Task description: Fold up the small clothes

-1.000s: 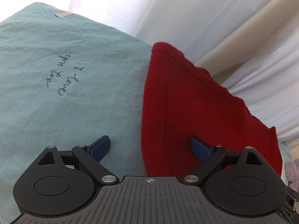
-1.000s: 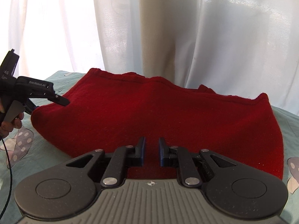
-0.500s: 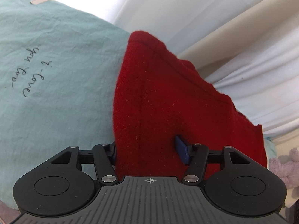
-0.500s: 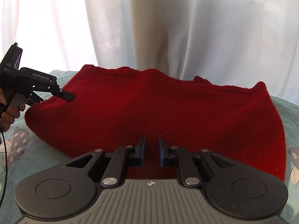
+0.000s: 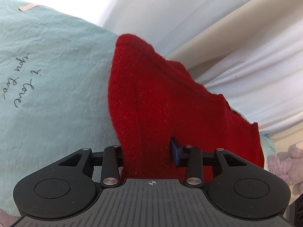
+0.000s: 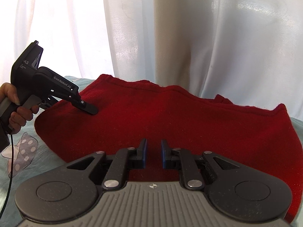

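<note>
Red wool, the garment is lying on the teal sheet, with handwriting on the sheet off its side edge. The left gripper is straddling that edge, fingers apart around a fold but not pressing. From the right wrist, the right gripper is hovering at the garment's near hem, fingers slightly apart, gripping nothing; white curtains are hanging behind its far edge.
</note>
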A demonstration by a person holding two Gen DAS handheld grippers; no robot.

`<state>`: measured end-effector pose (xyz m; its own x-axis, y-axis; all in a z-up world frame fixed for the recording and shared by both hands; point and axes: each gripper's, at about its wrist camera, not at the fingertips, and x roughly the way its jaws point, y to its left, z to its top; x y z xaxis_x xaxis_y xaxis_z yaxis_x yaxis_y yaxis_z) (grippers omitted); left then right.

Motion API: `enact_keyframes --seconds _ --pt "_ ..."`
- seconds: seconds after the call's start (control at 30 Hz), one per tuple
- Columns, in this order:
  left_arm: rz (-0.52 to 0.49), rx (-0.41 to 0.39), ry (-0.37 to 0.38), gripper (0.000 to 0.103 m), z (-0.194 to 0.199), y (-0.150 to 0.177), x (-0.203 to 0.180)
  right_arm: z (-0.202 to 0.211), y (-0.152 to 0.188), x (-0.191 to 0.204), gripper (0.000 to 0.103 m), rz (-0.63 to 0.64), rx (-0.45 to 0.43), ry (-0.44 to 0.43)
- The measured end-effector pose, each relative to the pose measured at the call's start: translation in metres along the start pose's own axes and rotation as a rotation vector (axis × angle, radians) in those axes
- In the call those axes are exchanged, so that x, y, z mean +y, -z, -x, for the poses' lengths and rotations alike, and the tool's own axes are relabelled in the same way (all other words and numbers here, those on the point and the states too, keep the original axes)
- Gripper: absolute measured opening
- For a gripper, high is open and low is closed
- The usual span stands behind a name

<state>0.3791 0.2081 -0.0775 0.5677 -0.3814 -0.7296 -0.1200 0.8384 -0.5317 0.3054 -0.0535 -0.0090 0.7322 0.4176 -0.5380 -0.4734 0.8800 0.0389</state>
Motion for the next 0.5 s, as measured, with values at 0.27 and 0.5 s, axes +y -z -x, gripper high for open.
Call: enact_keyframes --seconds 0.27,0.5 --pt "-0.096 -0.081 0.034 0.026 0.039 -0.009 -0.068 -0.029 0.018 0.018 0.015 0.152 -0.017 0.083" --pt "-0.192 -0.063 0.040 0.022 0.031 -0.008 -0.112 -0.012 0.011 0.001 0.016 0.027 -0.073 0.133"
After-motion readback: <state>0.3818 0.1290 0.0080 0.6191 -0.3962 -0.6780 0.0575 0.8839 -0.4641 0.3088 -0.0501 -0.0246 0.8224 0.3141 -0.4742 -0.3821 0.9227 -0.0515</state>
